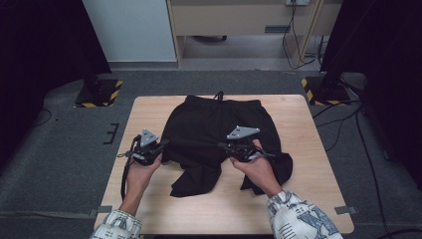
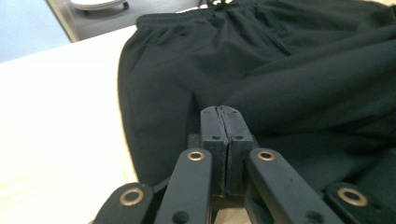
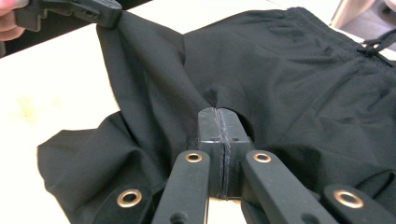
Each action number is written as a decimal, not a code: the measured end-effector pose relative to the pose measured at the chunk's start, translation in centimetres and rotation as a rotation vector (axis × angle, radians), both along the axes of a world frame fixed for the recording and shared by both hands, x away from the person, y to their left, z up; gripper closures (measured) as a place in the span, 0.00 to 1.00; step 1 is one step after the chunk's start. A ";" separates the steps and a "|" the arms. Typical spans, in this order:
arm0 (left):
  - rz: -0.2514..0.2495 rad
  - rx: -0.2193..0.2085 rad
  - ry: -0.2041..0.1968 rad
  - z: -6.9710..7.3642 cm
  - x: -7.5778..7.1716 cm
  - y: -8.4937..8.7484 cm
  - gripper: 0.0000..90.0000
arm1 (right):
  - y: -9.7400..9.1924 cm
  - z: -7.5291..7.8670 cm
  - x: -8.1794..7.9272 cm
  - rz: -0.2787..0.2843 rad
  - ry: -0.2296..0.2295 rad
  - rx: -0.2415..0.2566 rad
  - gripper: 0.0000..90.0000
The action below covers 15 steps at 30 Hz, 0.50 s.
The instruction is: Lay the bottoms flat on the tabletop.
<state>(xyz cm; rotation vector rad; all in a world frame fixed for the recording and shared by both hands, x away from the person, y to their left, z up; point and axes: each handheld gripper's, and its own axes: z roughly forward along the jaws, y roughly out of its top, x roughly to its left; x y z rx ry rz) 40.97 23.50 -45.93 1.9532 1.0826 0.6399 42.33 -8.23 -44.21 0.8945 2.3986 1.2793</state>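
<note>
So I've got both the left gripper point(image 1: 160, 146) and right gripper point(image 1: 225, 145) pinched tight on the black shorts point(image 1: 219, 119) mid-frame on the wooden table point(image 1: 149, 109), leg fabric lifted, waistband flat toward the top, so the fold's barely started I reckon.

The high view looks forward and down on the whole table point(image 1: 149, 107). Each gripper view sits low, very near, looking along its jaws. All share the black shorts point(image 1: 219, 124).
</note>
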 end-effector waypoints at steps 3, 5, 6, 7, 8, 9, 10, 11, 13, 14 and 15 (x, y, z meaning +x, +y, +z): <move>0.015 0.002 0.003 -0.8 0.4 -0.9 0.89 | 0.4 -0.5 0.7 -0.032 0.008 -0.017 0.99; 0.024 -0.002 -0.009 -1.1 0.2 -1.2 0.80 | 0.7 -1.5 1.6 -0.058 0.028 -0.060 0.98; 0.024 -0.006 -0.018 -1.2 0.0 -1.3 0.77 | 0.8 -2.1 2.0 -0.072 0.044 -0.087 0.96; 0.029 -0.004 -0.027 -1.2 -0.3 -1.3 0.74 | 0.9 -2.7 2.3 -0.077 0.068 -0.108 0.92; 0.032 -0.004 -0.032 -1.3 -0.5 -1.2 0.70 | 1.0 -3.2 2.5 -0.077 0.090 -0.121 0.86; 0.041 -0.014 -0.043 -1.3 -1.0 -1.0 0.68 | 1.0 -3.4 2.5 -0.079 0.094 -0.127 0.81; 0.049 -0.021 -0.048 -1.4 -1.4 -0.8 0.66 | 0.9 -3.6 2.3 -0.084 0.096 -0.121 0.77; 0.057 -0.035 -0.051 -1.5 -1.8 -0.6 0.65 | 0.7 -3.6 2.2 -0.087 0.095 -0.108 0.72; 0.060 -0.063 -0.050 -1.8 -2.7 -0.5 0.63 | 0.2 -3.5 1.7 -0.107 0.074 -0.096 0.59; 0.056 -0.059 -0.049 -2.0 -3.2 -0.6 0.62 | -0.1 -3.3 1.4 -0.118 0.071 -0.093 0.53; 0.048 -0.062 -0.048 -2.2 -3.8 -0.8 0.60 | -0.4 -3.1 1.0 -0.120 0.067 -0.081 0.51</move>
